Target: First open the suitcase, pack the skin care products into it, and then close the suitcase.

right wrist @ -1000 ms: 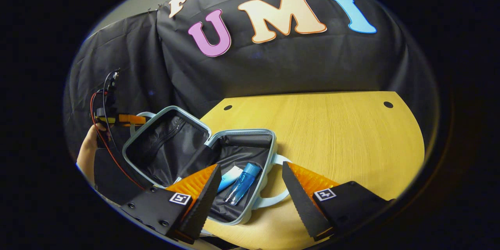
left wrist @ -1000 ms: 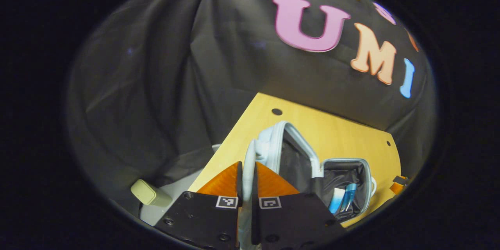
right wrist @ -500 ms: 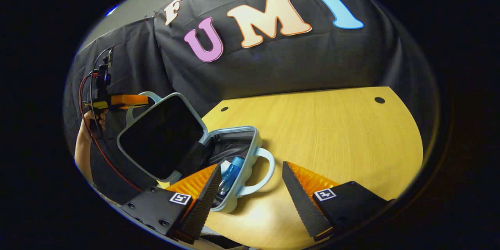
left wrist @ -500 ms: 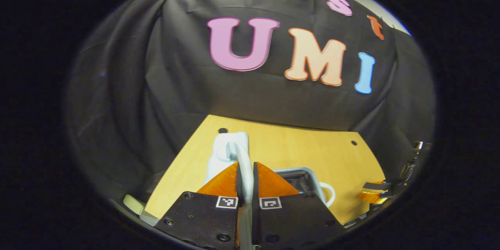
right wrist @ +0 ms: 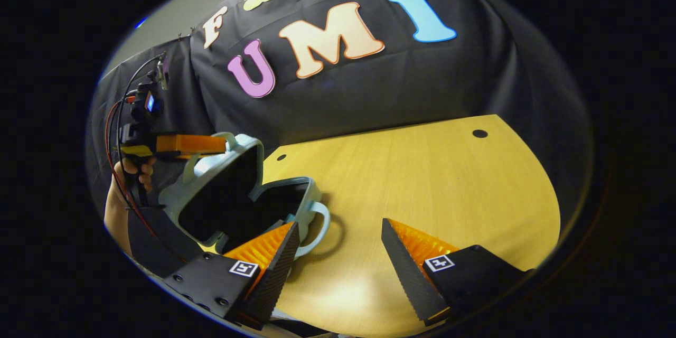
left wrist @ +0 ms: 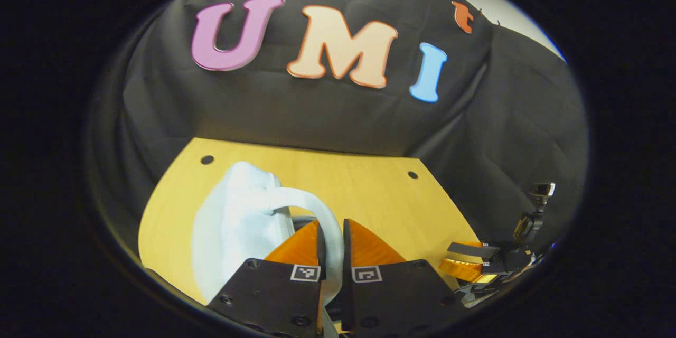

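- We count 1 suitcase [right wrist: 232, 190], pale blue, at the lower left of the right gripper view, resting on the table [right wrist: 422, 179]; its lid [right wrist: 211, 179] is tilted over the base, partly shut, with a dark gap between them.
- We count 2 handles: 1 on the lid [left wrist: 317, 211], and 1 on the base [right wrist: 317, 222], a loop lying toward the middle of the table.
- The left tongs [left wrist: 331, 237], at the bottom centre of the left gripper view, are closed on the lid handle, both fingers pressing its white loop.
- In the right gripper view we see those left tongs [right wrist: 219, 143] at the upper left, held by a hand [right wrist: 134, 169].
- The right tongs [right wrist: 340, 232] are spread wide at the bottom of that view, holding nothing, just right of the suitcase.
- We count 2 holes in the table top.
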